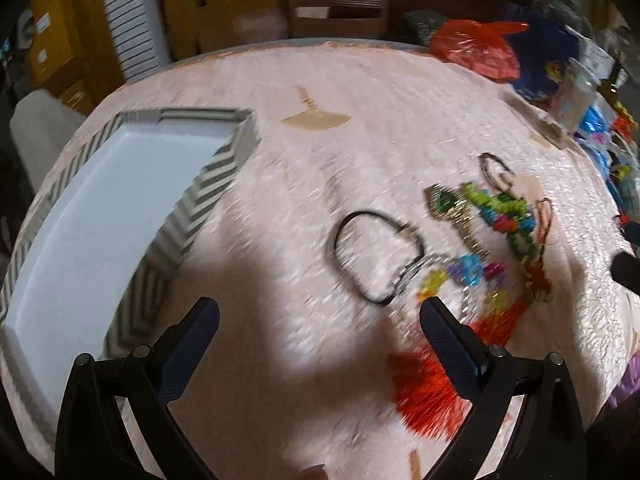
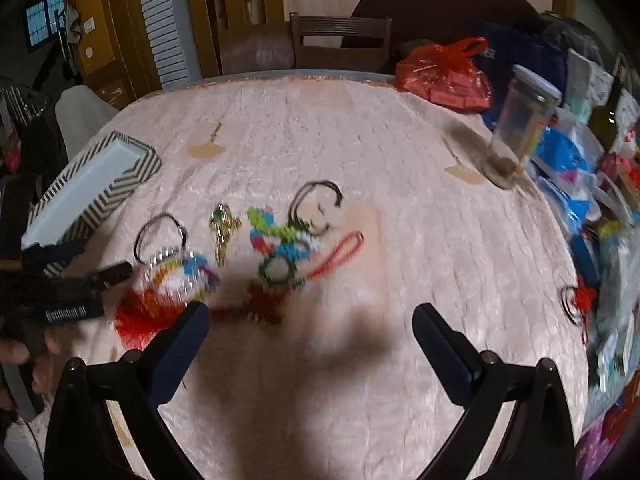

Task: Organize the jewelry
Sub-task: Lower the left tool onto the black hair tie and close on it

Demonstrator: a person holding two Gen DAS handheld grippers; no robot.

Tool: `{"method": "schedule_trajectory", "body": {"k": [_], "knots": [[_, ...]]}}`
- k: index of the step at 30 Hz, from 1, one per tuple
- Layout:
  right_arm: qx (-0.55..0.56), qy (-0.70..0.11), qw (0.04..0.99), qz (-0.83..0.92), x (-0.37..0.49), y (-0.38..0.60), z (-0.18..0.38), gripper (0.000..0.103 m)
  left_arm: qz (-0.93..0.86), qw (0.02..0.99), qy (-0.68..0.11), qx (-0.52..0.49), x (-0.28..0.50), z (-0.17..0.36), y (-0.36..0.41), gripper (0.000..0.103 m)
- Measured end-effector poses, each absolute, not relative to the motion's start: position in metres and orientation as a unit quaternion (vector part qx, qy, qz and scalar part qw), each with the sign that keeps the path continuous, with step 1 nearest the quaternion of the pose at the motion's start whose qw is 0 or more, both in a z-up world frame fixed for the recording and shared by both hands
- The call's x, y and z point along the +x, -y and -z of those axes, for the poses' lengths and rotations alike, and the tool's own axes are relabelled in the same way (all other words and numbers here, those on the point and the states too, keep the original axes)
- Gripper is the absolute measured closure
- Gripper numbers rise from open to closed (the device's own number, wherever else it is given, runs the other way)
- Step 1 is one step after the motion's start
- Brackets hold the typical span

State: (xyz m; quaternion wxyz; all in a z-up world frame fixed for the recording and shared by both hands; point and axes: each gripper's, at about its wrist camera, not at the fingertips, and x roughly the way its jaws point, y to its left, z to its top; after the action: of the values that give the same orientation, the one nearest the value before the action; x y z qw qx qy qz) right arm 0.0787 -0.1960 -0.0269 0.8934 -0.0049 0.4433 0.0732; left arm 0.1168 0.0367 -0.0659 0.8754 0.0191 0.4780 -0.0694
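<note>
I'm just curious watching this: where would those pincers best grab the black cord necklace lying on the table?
Probably on the bare loop of the black cord necklace, from straight above. It lies flat and open on the tablecloth, away from the tangled beads; the left gripper is open.

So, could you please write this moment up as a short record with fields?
surface: table under a pale pink cloth
jewelry: loose cluster on the cloth, including a black cord loop, a green beaded piece and a red tassel
container: chevron-patterned tray, nothing visible inside it
left gripper: open, holding nothing
right gripper: open, holding nothing
</note>
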Motion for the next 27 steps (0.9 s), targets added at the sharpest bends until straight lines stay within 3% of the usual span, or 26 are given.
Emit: {"method": "schedule_trajectory", "body": {"k": [5,10,13,15,18,27], "knots": [[0.006,-0.420,0.907,-0.039,0.086,0.203,0.044,0.000,0.103,0.867,-0.487,0.018,0.140,0.078,-0.028,0.014],[0.042,-0.448,0.893,-0.029,0.084,0.214,0.063,0.000,0.124,0.868,-0.480,-0.003,0.154,0.086,-0.032,0.015],[0.015,-0.439,0.898,-0.012,0.082,0.217,0.064,0.000,0.123,0.874,-0.470,-0.020,0.153,0.084,-0.036,0.030],[0.020,-0.442,0.897,-0.013,0.083,0.221,0.066,0.000,0.114,0.878,-0.465,-0.025,0.153,0.082,-0.039,0.051],[0.027,-0.452,0.891,-0.012,0.085,0.224,0.072,0.000,0.091,0.883,-0.459,-0.028,0.152,0.082,-0.045,0.073],[0.010,-0.472,0.881,-0.005,0.089,0.217,0.084,0.000,0.138,0.881,-0.451,-0.025,0.134,0.082,-0.043,0.073]]}}
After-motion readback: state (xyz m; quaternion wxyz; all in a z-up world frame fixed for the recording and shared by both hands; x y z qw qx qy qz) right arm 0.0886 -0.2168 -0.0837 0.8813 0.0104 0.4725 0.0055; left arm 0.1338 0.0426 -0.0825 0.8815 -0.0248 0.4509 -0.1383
